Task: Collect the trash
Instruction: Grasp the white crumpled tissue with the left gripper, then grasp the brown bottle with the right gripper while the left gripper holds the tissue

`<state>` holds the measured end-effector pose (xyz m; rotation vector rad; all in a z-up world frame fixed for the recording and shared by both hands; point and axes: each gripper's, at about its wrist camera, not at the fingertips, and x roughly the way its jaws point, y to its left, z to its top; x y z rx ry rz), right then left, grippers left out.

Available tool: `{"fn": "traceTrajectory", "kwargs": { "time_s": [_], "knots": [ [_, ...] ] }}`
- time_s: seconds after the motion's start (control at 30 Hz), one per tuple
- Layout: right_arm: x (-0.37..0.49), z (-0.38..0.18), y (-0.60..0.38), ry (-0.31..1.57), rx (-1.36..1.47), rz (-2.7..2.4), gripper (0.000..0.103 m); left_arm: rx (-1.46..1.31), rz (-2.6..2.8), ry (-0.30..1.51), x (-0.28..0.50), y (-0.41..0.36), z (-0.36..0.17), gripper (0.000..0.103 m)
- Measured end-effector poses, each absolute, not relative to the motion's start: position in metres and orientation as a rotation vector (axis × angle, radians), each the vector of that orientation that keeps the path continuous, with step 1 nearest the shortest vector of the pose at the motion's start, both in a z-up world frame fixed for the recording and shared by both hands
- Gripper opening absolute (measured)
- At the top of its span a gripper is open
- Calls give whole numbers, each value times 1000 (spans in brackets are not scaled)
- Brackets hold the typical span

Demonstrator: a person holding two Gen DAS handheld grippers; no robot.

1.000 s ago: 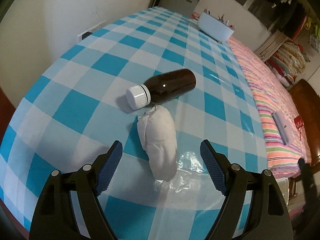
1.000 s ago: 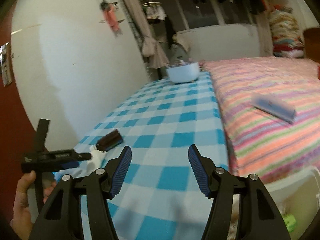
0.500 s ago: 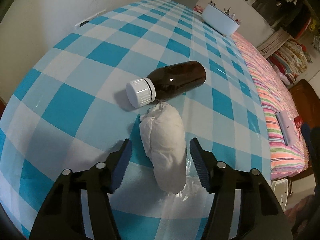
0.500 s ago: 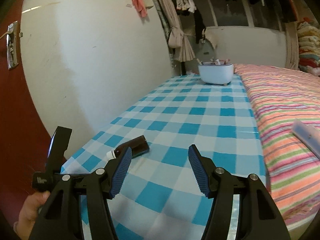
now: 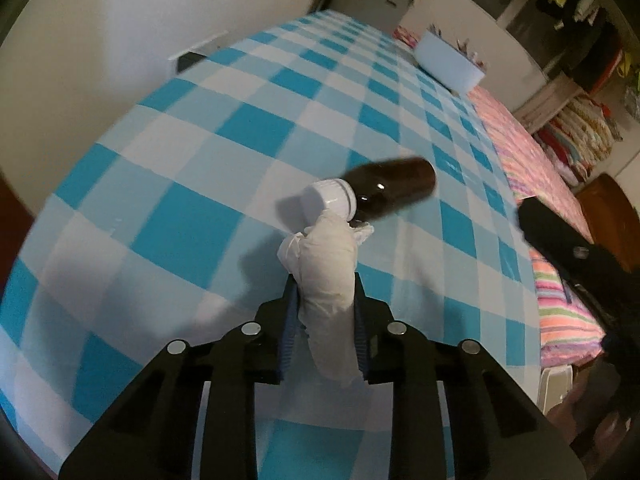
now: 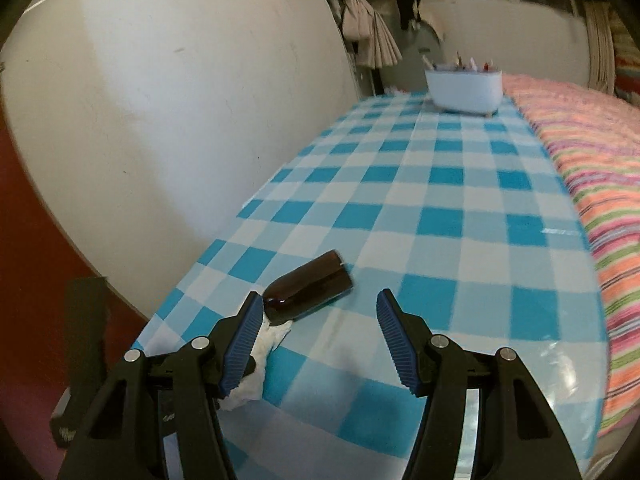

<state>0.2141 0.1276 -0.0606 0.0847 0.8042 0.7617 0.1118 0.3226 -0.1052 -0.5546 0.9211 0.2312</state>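
Note:
My left gripper point(image 5: 325, 300) is shut on a crumpled white tissue wad point(image 5: 328, 272), which sticks out forward between the blue pads. Just beyond it a brown bottle point(image 5: 390, 190) with a white cap point(image 5: 330, 202) lies on its side on the blue-and-white checked table point(image 5: 180, 216). In the right wrist view my right gripper point(image 6: 318, 314) is open and empty above the table, with the bottle point(image 6: 310, 288) just ahead of its left finger and the tissue point(image 6: 260, 354) partly hidden behind that finger.
A white tub point(image 6: 464, 88) with small items stands at the table's far end. A bed with a pink striped cover point(image 6: 588, 152) runs along the table's right side. A white wall point(image 6: 160, 92) borders the left. A white bin point(image 5: 554, 388) shows at the lower right.
My left gripper has closed on the tissue wad and lifted its front end. My right gripper has moved closer to the bottle and stays open.

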Motion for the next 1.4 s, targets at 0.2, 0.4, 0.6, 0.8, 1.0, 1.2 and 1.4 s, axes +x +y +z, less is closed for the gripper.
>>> {"fn": "traceTrajectory", "kwargs": {
  "time_s": [0.2, 0.4, 0.6, 0.8, 1.0, 1.2, 1.4],
  "knots": [
    [222, -65, 163, 914, 111, 683, 58, -586, 262, 883, 92, 350, -99, 24],
    [229, -43, 196, 828, 61, 824, 58, -634, 234, 872, 76, 354, -101, 25],
    [236, -45, 234, 768, -337, 1085, 58, -646, 218, 878, 68, 362, -106, 25],
    [246, -94, 248, 862, -527, 1009, 58, -637, 203, 867, 71, 362, -97, 25],
    [254, -119, 251, 926, -486, 976, 58, -628, 200, 880, 74, 359, -103, 25],
    [254, -130, 249, 958, -454, 980, 42, -624, 201, 886, 79, 357, -105, 25],
    [250, -130, 226, 943, -380, 977, 42, -582, 196, 902, 87, 343, -106, 25]
  ]
}}
